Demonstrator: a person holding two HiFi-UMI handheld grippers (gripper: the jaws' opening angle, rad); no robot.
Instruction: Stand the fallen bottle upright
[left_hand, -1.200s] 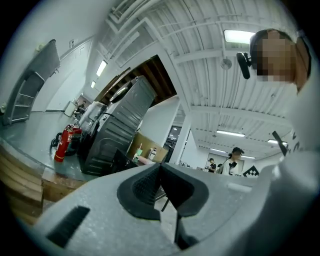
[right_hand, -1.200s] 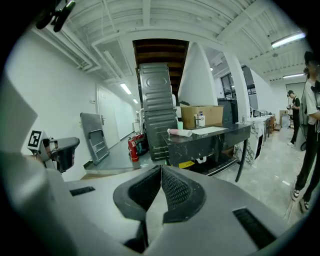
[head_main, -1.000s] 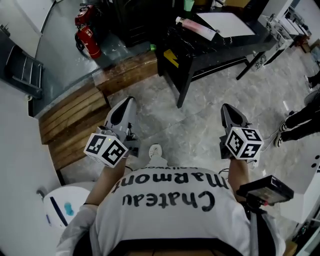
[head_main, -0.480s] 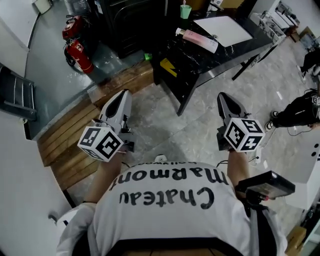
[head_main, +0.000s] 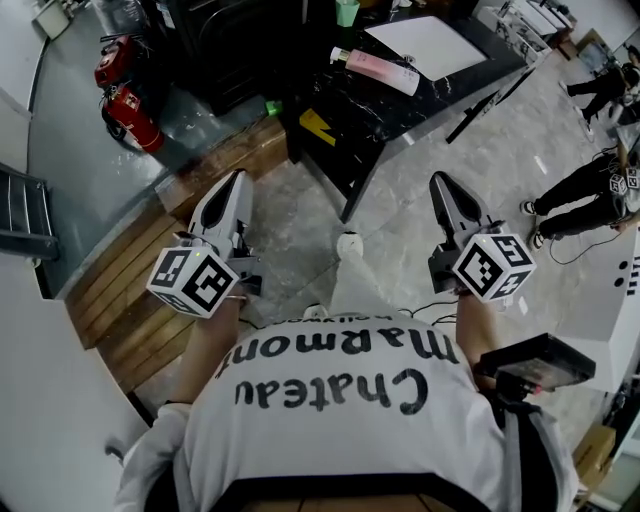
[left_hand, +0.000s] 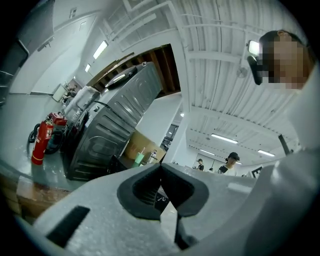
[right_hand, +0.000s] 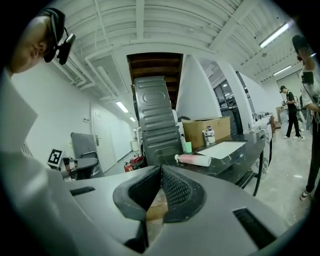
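Note:
The fallen bottle (head_main: 375, 70), pink with a white cap, lies on its side on the black table (head_main: 400, 105) ahead of me. It also shows in the right gripper view as the bottle (right_hand: 194, 160) near the table's edge. My left gripper (head_main: 237, 178) is held over the floor, short of the table's left corner, its jaws shut and empty. My right gripper (head_main: 439, 181) hangs to the right of the table's near leg, also shut on nothing. In their own views, the left gripper (left_hand: 161, 165) and the right gripper (right_hand: 161, 168) have their pads together. Both are well apart from the bottle.
On the table lie a white sheet (head_main: 440, 38) and a green cup (head_main: 347, 12); a cardboard box (right_hand: 205, 131) stands behind. A grey metal cabinet (left_hand: 112, 127) stands left of the table, red fire extinguishers (head_main: 120, 95) beyond it. Wooden planks (head_main: 130, 300) lie at left. People (head_main: 600, 175) stand at right.
Both grippers have moved forward toward the table and risen a little; the table and bottle now sit closer. A shoe has stepped forward between the grippers. Both jaws stayed shut.

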